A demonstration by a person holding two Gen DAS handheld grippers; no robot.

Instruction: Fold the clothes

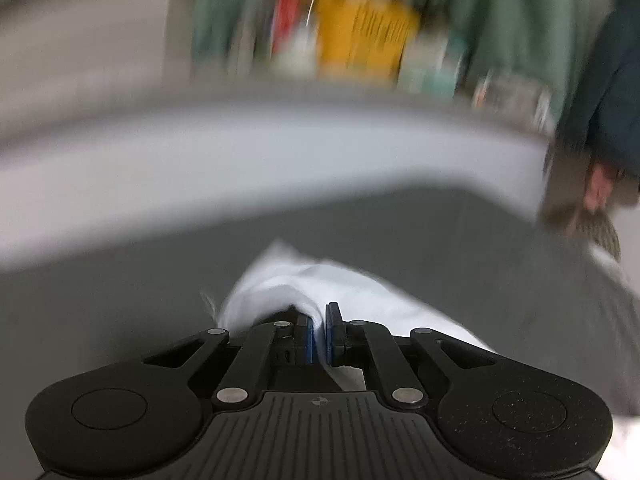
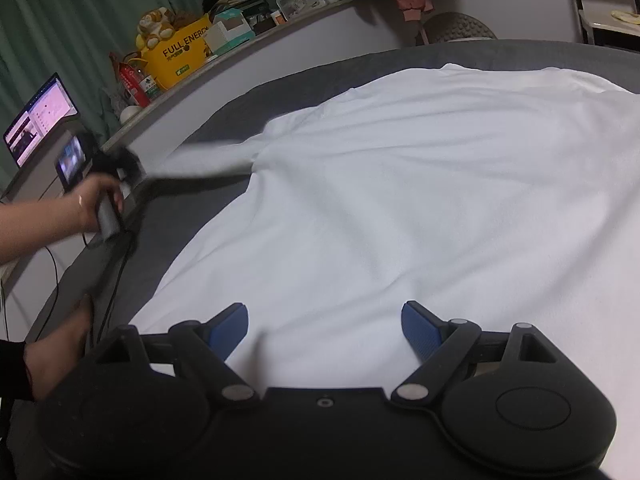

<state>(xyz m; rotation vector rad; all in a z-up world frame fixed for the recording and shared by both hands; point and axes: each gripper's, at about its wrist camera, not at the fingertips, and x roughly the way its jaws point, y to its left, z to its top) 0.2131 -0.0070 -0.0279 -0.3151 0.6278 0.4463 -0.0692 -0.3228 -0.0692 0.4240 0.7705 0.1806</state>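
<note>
I have one white garment (image 2: 420,200) spread nearly flat on the dark grey bed (image 2: 224,128), and I judge it lies that way so its edges can be brought over each other cleanly. My left gripper (image 1: 319,330) is pinched tight on a bunched bit of that white cloth, which looks like a sleeve stretched out toward the left side of the bed; the right wrist view shows it as a blurred white strip running from the garment's body to the left gripper, so I take it that arm is in quick motion. I hold the sleeve there because it must fold inward over the body before anything else, as I judge it. My right gripper (image 2: 324,328) hangs low over the near part of the garment with its blue pads (image 2: 230,326) spread wide, gripping nothing, seemingly ready to pin or catch the cloth. Counted: one garment, two grippers, one laptop (image 2: 40,118) at the far left, one yellow bag (image 2: 180,56) among clutter on the ledge (image 2: 280,32) behind the bed, and green curtains (image 2: 80,12) behind that.
</note>
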